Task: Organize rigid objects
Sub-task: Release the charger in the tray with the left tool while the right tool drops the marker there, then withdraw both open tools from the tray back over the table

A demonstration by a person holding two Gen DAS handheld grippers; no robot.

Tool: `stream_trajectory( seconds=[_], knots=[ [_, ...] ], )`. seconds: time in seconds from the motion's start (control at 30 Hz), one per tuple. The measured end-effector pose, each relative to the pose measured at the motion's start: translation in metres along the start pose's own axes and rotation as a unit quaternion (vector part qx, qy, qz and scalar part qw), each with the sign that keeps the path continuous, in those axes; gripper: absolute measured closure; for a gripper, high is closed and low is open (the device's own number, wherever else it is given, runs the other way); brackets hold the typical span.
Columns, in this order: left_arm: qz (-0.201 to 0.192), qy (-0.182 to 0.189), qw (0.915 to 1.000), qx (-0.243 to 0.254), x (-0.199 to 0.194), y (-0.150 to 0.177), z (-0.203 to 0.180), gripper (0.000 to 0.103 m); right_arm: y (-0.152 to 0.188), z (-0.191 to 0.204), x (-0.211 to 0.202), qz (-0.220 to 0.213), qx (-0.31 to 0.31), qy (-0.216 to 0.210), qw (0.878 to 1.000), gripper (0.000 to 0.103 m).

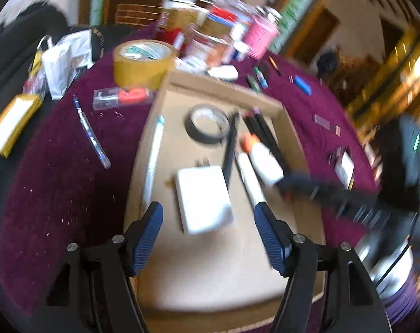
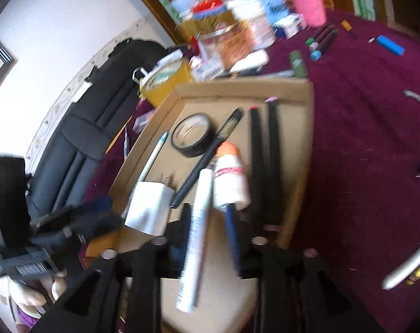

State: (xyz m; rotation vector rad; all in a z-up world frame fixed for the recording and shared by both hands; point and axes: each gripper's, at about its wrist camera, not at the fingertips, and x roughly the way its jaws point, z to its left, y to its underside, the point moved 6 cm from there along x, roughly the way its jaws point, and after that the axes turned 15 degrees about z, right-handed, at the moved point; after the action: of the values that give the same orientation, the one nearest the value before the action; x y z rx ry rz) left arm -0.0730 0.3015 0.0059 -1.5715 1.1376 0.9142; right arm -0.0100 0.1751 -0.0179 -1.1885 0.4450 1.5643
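White marker lies between our right gripper's parted jaws, over the cardboard tray. Our left gripper gapes empty. We judge it could roll against the glue bottle.

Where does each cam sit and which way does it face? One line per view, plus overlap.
Left wrist: on the left gripper, jaws open and empty, angled down over the cardboard tray; the right gripper's arm crosses at right.
Right wrist: on the right gripper, angled down at the tray, white marker between its fingers; left gripper and a hand show lower left.
Shared: tray, black tape roll, glue bottle.
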Motion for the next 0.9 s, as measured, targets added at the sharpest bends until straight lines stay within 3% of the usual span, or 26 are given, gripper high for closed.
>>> stream_trajectory(
  seconds=[0.1,0.17,0.33,0.47,0.53,0.6,0.67,0.73,0.9],
  knots=[
    [0.017,-0.042,0.9978,0.048,0.007,0.013,-0.017,0.04,0.009,-0.011,-0.023,-0.023,0.002,0.003,1.0,0.063],
    [0.031,-0.066,0.995,0.069,0.012,0.014,-0.024,0.059,0.015,-0.018,-0.037,-0.037,0.006,0.001,0.999,0.063],
    [0.043,-0.096,0.9927,0.058,0.022,-0.005,-0.022,0.061,0.03,-0.033,-0.058,-0.06,0.022,-0.006,0.998,0.063],
    [0.027,-0.117,0.9926,0.02,0.027,-0.035,-0.009,0.059,0.034,-0.043,-0.062,-0.065,0.04,-0.012,0.997,0.063],
    [0.022,-0.109,0.9938,0.002,0.026,-0.041,-0.005,0.058,0.036,-0.05,-0.066,-0.068,0.05,-0.015,0.996,0.063],
    [0.007,-0.089,0.996,-0.004,0.018,-0.039,-0.009,0.05,0.042,-0.055,-0.072,-0.073,0.053,-0.014,0.996,0.06],
    [-0.013,-0.069,0.9975,-0.001,0.008,-0.032,-0.017,0.035,0.047,-0.062,-0.078,-0.083,0.056,-0.004,0.995,0.051],
    [-0.03,-0.056,0.998,-0.002,-0.002,-0.023,-0.026,0.034,0.052,-0.069,-0.082,-0.094,0.061,0.004,0.994,0.046],
    [-0.084,0.0,0.9965,-0.001,-0.026,-0.006,-0.052,0.03,0.063,-0.081,-0.079,-0.103,0.075,0.01,0.992,0.046]
  ],
)
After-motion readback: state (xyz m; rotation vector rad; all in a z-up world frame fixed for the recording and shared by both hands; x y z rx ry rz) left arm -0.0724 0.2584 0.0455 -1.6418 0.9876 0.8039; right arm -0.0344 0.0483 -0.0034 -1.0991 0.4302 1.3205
